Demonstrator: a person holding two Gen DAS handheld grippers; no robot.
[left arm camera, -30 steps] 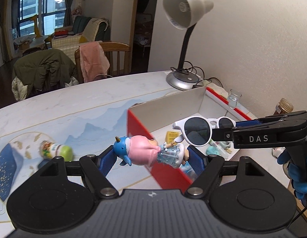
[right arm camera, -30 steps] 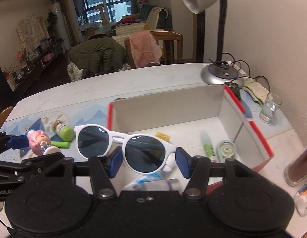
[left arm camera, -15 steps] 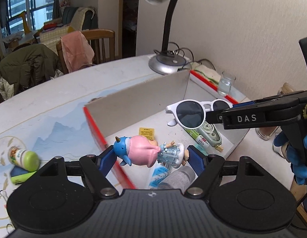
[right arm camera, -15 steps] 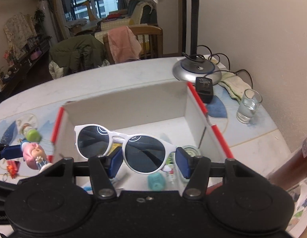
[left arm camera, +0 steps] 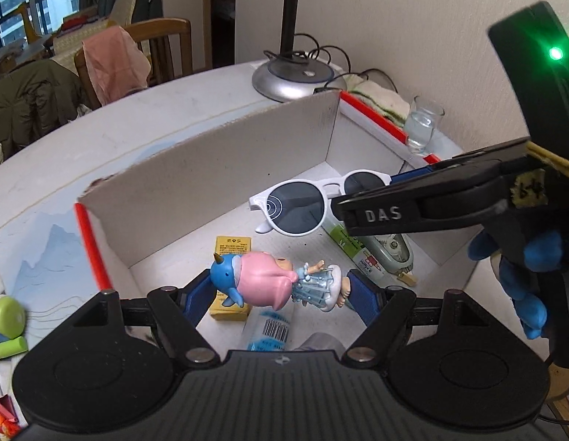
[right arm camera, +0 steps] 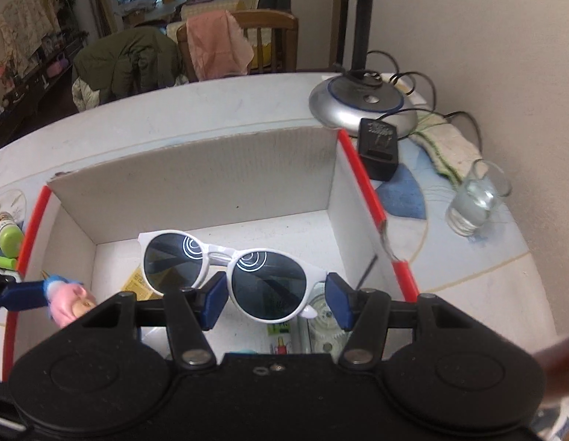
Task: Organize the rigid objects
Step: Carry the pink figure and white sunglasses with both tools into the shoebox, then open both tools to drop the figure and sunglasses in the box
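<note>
The pink figurine [left arm camera: 264, 286] lies sideways, pinched in the left gripper [left arm camera: 280, 292] jaws above the red-edged cardboard box [left arm camera: 210, 169]. Beside it, the right gripper [right arm camera: 271, 297] jaws clamp white sunglasses [right arm camera: 229, 268] over the same box, which holds a yellow packet [left arm camera: 233, 244] and what looks like a correction-tape dispenser [left arm camera: 394, 250]. The box stands on the worktop [left arm camera: 111, 136].

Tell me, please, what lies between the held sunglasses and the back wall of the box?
Nothing: in the right wrist view, only bare white box floor lies between the sunglasses and the grey back wall. The left wrist view agrees.
</note>
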